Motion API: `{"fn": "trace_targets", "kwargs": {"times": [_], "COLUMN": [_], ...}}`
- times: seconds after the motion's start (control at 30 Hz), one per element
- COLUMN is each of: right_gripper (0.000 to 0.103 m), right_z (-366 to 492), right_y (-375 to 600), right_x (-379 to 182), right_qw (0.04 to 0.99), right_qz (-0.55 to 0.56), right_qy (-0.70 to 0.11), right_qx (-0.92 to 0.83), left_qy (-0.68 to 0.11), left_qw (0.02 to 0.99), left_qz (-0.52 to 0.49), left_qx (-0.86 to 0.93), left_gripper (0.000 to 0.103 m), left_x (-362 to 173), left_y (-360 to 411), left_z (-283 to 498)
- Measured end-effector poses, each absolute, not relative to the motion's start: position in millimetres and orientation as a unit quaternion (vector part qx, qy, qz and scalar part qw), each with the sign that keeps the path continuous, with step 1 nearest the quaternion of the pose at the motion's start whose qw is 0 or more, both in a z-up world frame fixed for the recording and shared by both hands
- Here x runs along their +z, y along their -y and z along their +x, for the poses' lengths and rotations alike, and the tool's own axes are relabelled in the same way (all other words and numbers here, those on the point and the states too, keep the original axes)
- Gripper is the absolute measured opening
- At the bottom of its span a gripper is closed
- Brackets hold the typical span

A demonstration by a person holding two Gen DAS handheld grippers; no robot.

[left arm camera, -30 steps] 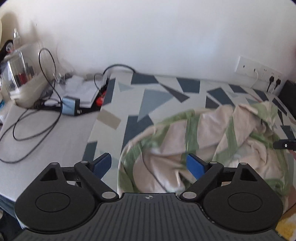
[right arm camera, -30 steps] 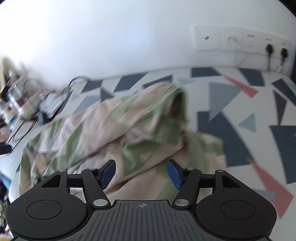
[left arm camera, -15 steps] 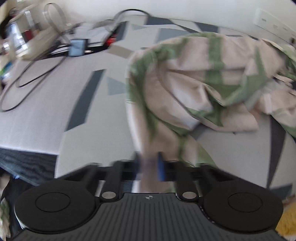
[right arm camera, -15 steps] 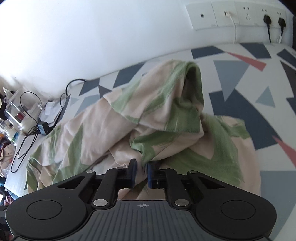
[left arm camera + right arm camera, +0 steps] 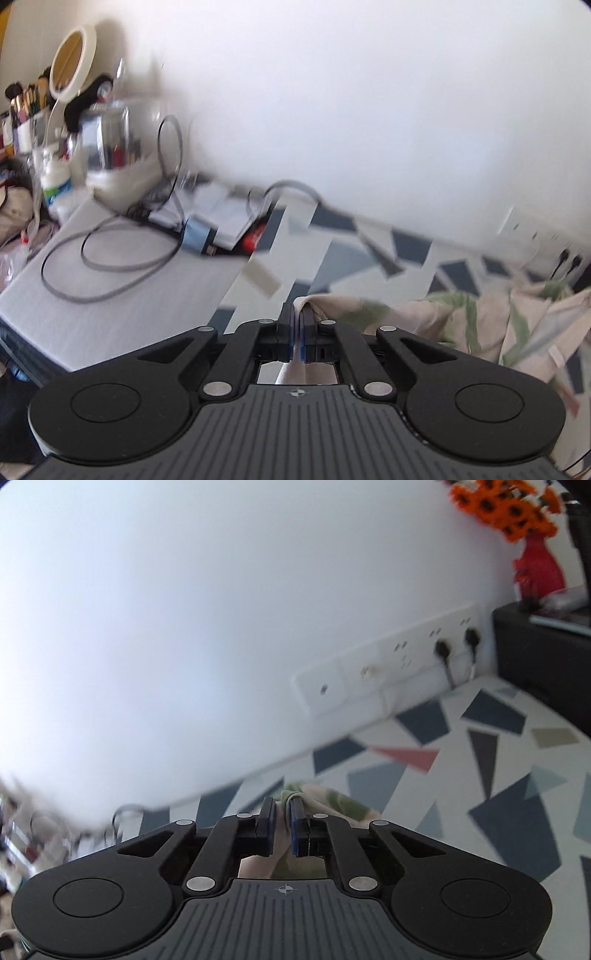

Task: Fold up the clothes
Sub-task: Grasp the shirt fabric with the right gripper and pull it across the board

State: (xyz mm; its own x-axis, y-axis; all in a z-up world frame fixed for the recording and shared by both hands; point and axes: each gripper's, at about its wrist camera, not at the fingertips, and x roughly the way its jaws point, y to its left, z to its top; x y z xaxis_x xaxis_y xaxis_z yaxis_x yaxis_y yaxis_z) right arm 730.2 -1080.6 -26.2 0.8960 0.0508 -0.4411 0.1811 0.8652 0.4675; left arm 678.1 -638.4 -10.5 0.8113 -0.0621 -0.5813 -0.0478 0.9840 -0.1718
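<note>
A beige garment with green patches lies crumpled on a bed cover with a blue-grey triangle print. My left gripper is shut on a pale edge of that garment, and the cloth trails off to the right from its fingers. In the right wrist view my right gripper is shut on a green and beige fold of the garment, which bunches just past the pads. Most of the garment is hidden below the right gripper body.
A grey table top on the left holds looped black cables, a small blue box, papers, a round mirror and bottles. Wall sockets with plugs sit above the bed. A red vase with orange flowers stands on a black cabinet at right.
Both grippers went from open to shut on the garment, then lifted and tilted up, so the wall now fills both views and the cloth hangs from the fingers.
</note>
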Motion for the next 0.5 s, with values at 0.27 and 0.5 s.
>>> {"fn": "trace_targets", "kwargs": {"times": [0.27, 0.5], "right_gripper": [0.0, 0.036], "right_z": [720.1, 722.6], "right_y": [1108.4, 1058.7], "right_x": [-21.1, -45.3], "right_qw": [0.94, 0.931], "right_qz": [0.272, 0.231], "right_qy": [-0.199, -0.274], "right_qx": [-0.057, 0.072], "left_qy": [-0.243, -0.222], "left_qw": [0.958, 0.953], "left_qz": [-0.116, -0.129], "left_qx": [-0.096, -0.16], "left_gripper": [0.003, 0.003], "left_x": [57.7, 86.2], "left_y": [665.1, 693.2], "left_z": [682.9, 695.9]}}
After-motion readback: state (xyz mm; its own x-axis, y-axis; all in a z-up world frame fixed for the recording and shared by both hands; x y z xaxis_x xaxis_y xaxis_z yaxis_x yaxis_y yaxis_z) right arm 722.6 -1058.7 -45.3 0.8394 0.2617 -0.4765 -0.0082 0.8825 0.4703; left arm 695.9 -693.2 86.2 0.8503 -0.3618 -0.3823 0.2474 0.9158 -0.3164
